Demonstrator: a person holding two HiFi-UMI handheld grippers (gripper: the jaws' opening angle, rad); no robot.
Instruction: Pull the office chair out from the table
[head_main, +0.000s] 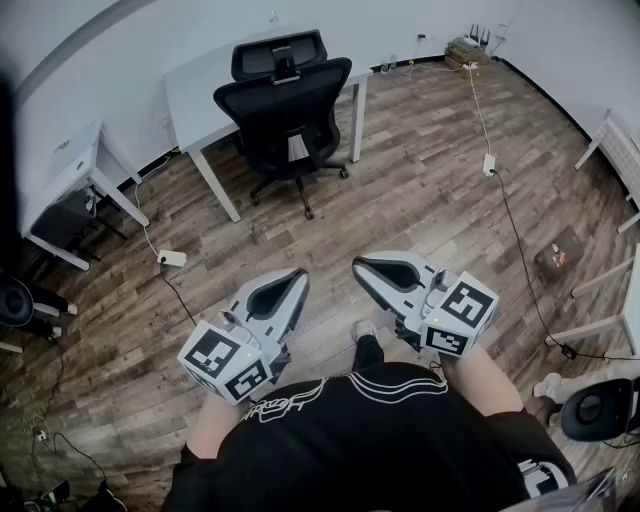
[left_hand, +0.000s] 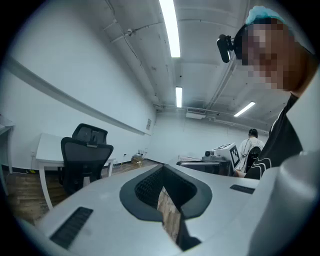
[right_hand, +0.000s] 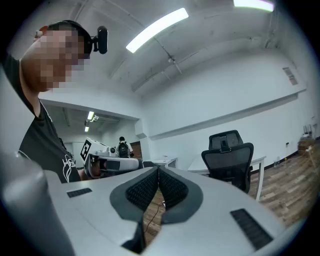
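The black mesh-backed office chair stands at the front edge of the white rectangular desk. Your left gripper and right gripper hang well apart from it above the wood-plank floor, each with jaws together and empty.

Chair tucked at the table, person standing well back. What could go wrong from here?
1. The left hand-held gripper and right hand-held gripper are both shut; unless opened, they would bump the office chair rather than grip it.
2. The white plug box and its cable lie on the floor near the walking path: a possible trip or caster snag.
3. The wheeled chair may swing into the table leg.
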